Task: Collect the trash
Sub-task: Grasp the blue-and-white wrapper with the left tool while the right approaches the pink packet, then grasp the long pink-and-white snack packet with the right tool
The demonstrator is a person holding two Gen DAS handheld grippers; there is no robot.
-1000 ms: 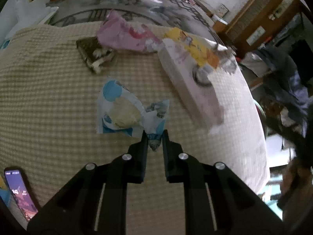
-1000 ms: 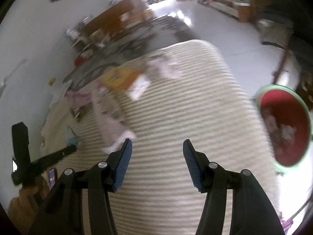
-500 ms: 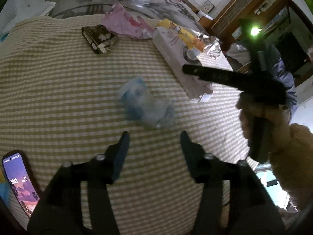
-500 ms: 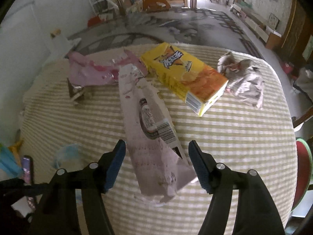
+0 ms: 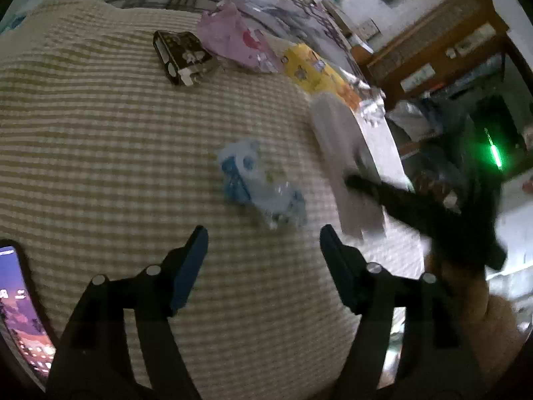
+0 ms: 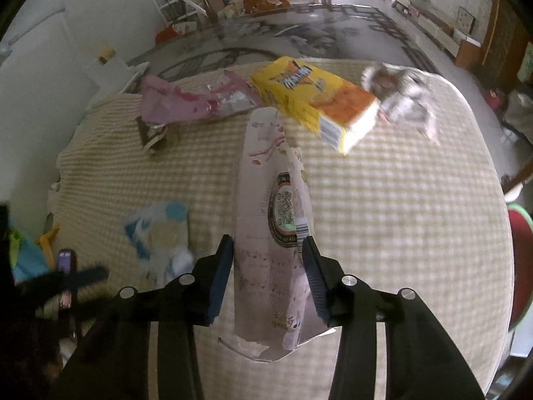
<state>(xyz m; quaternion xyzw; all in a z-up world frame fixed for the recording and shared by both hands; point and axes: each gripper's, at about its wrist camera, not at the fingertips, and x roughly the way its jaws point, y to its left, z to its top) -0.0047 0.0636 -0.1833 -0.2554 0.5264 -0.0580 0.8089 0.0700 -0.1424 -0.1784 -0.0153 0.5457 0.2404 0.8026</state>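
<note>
Right wrist view: a round table under a beige checked cloth (image 6: 383, 220) fills the frame, with litter strewn over it. The largest piece is a long, flattened pale pink carton (image 6: 271, 233), torn at both ends, printed with a round dark label and a barcode; it lies lengthwise toward the camera. The right gripper (image 6: 268, 263) straddles its near part, jaws just closing in, a pad at each long edge; whether they press yet I cannot tell. Behind lie a yellow-and-orange box (image 6: 313, 100), a pink torn wrapper (image 6: 186, 103) and crumpled paper (image 6: 403, 100). To the left sits a blue-and-white wrapper (image 6: 160, 230), crinkled and flat on the cloth. In the left wrist view the left gripper (image 5: 263, 246) stands just before that wrapper, jaws spread apart and just widening, nothing between them.
</note>
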